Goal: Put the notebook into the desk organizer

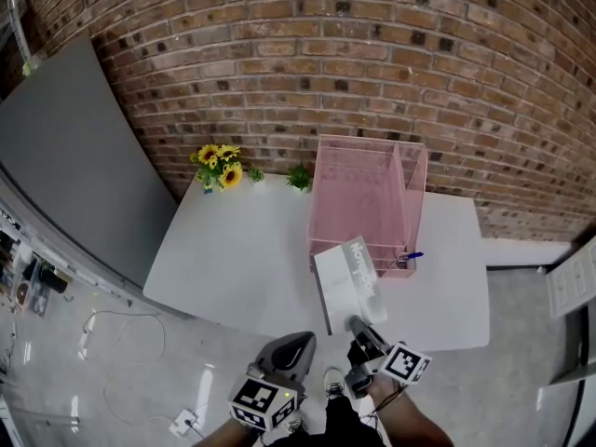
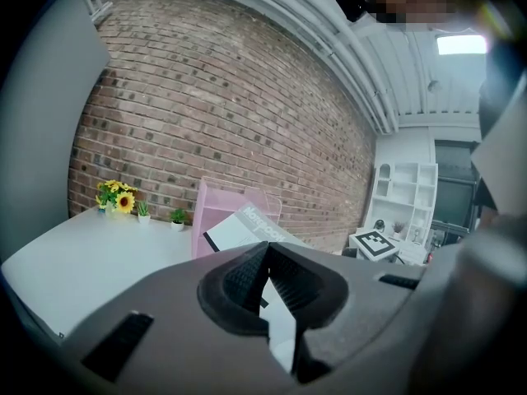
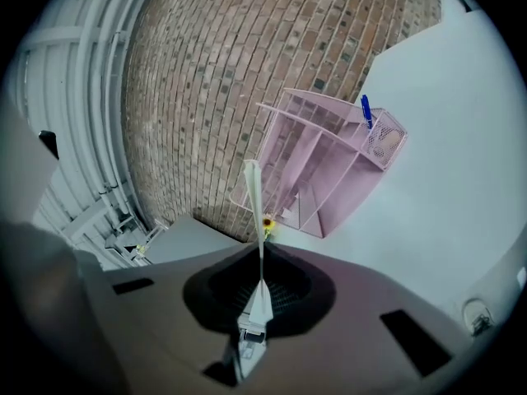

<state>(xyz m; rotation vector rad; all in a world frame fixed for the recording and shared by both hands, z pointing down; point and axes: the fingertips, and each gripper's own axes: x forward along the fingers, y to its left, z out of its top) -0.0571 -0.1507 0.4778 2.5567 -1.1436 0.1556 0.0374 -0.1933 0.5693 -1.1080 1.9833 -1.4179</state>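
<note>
My right gripper [image 1: 358, 325] is shut on the near edge of a white notebook [image 1: 347, 272], which it holds over the table's front edge, just in front of the pink wire desk organizer [image 1: 358, 194]. In the right gripper view the notebook [image 3: 254, 194] shows edge-on, clamped between the pads of the gripper [image 3: 262, 283], with the organizer [image 3: 321, 171] beyond it. My left gripper [image 1: 298, 343] hangs below the table edge to the notebook's left. Its jaws [image 2: 265, 249] meet at the tips with nothing between them; beyond them are the notebook [image 2: 247, 229] and the organizer [image 2: 216, 208].
A blue pen [image 1: 413, 256] stands in the organizer's small front cup. Sunflowers [image 1: 219, 166] and a small green plant [image 1: 299, 177] stand at the back of the white table [image 1: 233, 259] against the brick wall. A grey panel [image 1: 65, 156] leans at the left.
</note>
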